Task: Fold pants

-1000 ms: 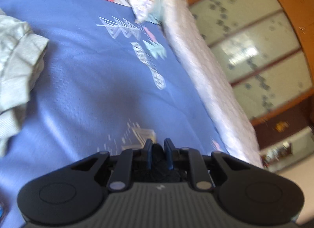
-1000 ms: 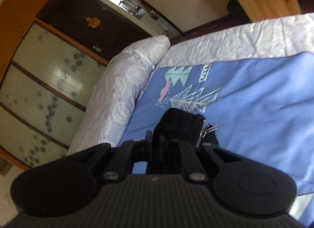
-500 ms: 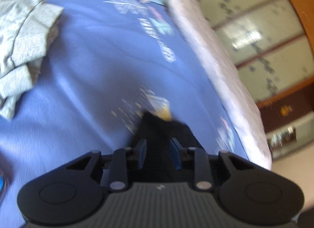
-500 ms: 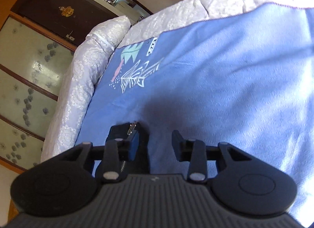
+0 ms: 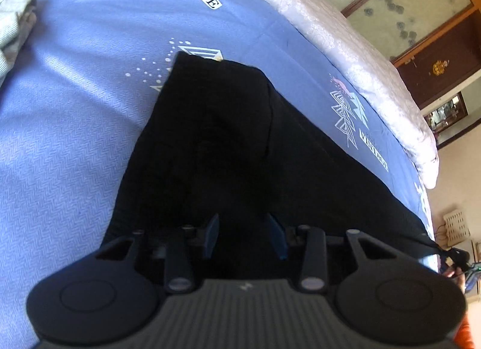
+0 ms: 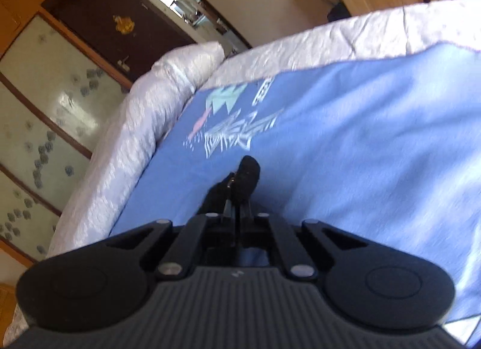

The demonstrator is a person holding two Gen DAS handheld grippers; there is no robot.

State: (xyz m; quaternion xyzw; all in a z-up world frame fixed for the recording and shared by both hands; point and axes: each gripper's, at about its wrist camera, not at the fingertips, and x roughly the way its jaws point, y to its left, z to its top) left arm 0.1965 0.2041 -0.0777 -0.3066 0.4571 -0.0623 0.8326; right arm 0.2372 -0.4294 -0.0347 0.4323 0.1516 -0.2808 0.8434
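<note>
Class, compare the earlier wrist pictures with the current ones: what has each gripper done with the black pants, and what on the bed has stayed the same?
The right gripper opened off the black pants, then closed again on a bunched bit of them. The left gripper swung over the pants and has been opening; its fingers stand apart over the cloth, pressing on nothing. The blue bedspread and the light garment at its edge stayed put.

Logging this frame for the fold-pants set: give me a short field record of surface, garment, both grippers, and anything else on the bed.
surface: blue printed bedsheet over a white quilted mattress
garment: black pants, lying spread on the sheet
left gripper: open, jaws have just been opening; pants lie under and between the fingers, not pinched
right gripper: shut on a bunched bit of the pants with a zipper, just closed
other: light grey clothing at the far left
</note>
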